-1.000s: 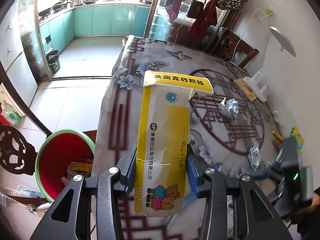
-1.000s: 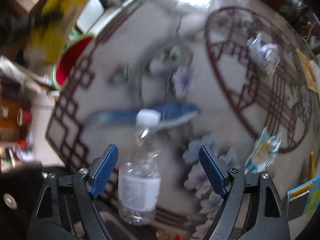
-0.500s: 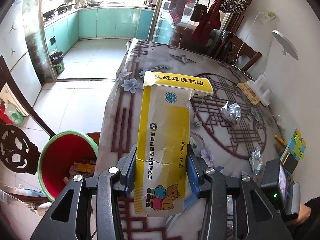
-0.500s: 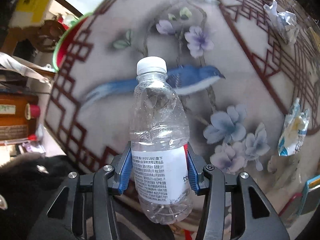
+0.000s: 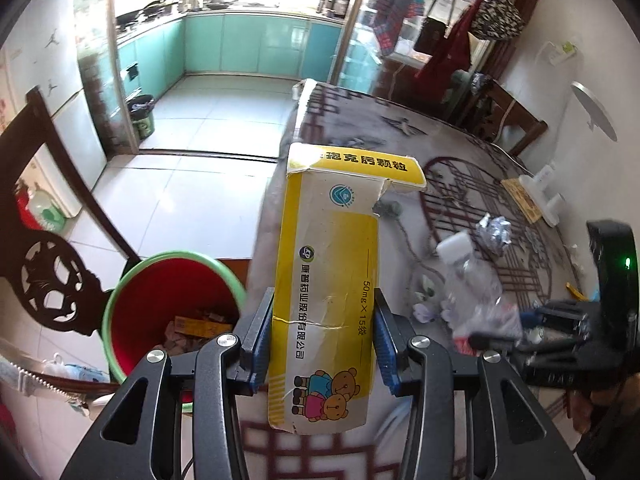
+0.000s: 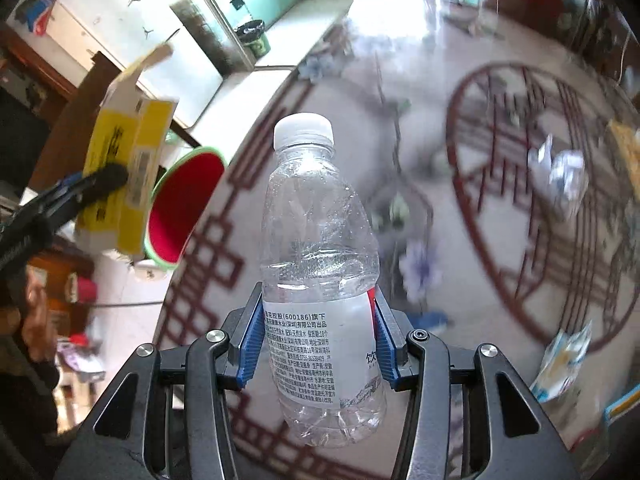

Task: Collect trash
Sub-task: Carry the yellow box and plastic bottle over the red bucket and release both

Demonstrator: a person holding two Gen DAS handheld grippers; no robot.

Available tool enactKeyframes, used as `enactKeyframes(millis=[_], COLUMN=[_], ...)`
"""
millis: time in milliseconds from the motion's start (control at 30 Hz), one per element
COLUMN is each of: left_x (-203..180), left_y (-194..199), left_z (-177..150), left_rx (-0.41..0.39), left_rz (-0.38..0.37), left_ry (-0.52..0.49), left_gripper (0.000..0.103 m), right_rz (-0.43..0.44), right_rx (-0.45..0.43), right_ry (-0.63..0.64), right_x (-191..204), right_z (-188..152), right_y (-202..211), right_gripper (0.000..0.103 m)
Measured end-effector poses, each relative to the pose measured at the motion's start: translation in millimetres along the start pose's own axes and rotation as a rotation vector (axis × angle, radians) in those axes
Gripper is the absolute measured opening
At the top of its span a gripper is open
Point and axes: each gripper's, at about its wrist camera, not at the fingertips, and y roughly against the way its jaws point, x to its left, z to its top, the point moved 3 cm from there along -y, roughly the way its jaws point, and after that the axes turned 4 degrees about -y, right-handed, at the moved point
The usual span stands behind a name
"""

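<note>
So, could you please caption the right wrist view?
Right gripper holding a clear bottle above the patterned table.

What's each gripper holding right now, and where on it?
Left gripper: yellow medicine box, pinched across its lower half. Right gripper: clear plastic water bottle, clamped at the label, cap on top.

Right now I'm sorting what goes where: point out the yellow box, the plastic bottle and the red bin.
yellow box [image 5: 326, 280], left wrist view, front face.
plastic bottle [image 6: 318, 216], right wrist view, clear body.
red bin [image 5: 160, 300], left wrist view, inner wall.
</note>
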Motion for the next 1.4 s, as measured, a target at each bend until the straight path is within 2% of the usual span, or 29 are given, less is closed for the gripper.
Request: enactKeyframes(millis=[67,400,600,1167,1400], left_x=[13.2,89.2,121.9,220.5,234.0], left_y=[4.5,16.0,14.6,-7.3,-19.2], left_z=[-2.2,-22.5,-30.4,-55.9,-63.5], left_rx=[-0.006,-0.004,0.008,0.069,0.093], left_rz=[0.012,0.076,0.094,0.166,0.169], left_ry=[0.017,0.117,0.147,0.262,0.268], left_gripper=[0.042,0.042,0.042,0.042,0.042], right_rz=[-0.033,0.006,0.027,0.059,0.077], right_rx=[-0.022,-0.051,-0.051,0.031,0.054], right_ry=[0.035,0.097,0.124,0.231,0.249], right_x=[16.5,63.3,92.1,181.1,202.7], right_z=[9.6,36.8,45.5,75.4,74.4], right_y=[-2.8,1.1,-7.2,-55.5,-68.6], right_gripper=[0.046,0.046,0.046,0.046,0.047])
